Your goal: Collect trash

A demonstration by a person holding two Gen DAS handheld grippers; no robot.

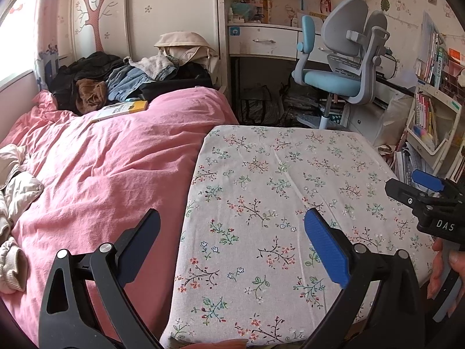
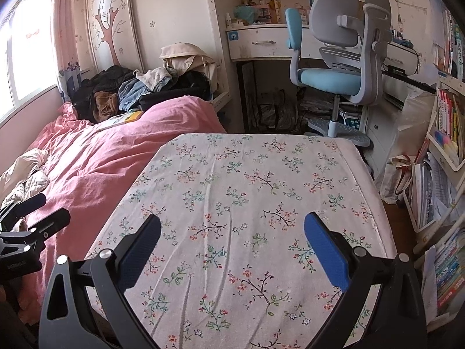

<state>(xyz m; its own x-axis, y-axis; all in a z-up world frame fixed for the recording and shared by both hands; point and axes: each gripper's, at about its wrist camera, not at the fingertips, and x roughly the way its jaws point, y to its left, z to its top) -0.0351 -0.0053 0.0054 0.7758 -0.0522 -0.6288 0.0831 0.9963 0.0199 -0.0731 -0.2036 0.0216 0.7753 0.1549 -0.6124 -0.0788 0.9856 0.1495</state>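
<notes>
1. Your left gripper (image 1: 232, 232) has its fingers spread wide with nothing between them. The blue pad (image 1: 325, 253) on one finger faces inward, and the other finger sits over the seam where pink meets floral.
2. Your right gripper (image 2: 232, 232) is likewise spread wide and holds nothing — both fingers hover over the floral cloth, pointing toward the far edge.
3. In the left view your right gripper shows at the right edge, level and pointing inward, with your right hand (image 1: 444, 270) wrapped around its grip. In the right view the left gripper sits low at the left edge, over the pink quilt.
4. The floral-covered table (image 2: 247, 180) lies directly under both tools. Its left edge runs just beside the pink quilt (image 1: 110, 168), and its far edge falls away toward the floor in front of the desk.
5. No trash shows on the floral cloth in either view. The nearest loose items are a yellow book (image 1: 122, 110) on the quilt near the clothes pile (image 1: 116, 78) and a cream garment (image 1: 14, 189) at the left.
6. Beyond the far edge stands a blue-and-grey chair (image 2: 340, 67), close to the desk (image 2: 261, 40).
7. To the right, a bookshelf (image 2: 447, 133) and stacked papers crowd the table's right edge — only a narrow strip of floor shows between them.
</notes>
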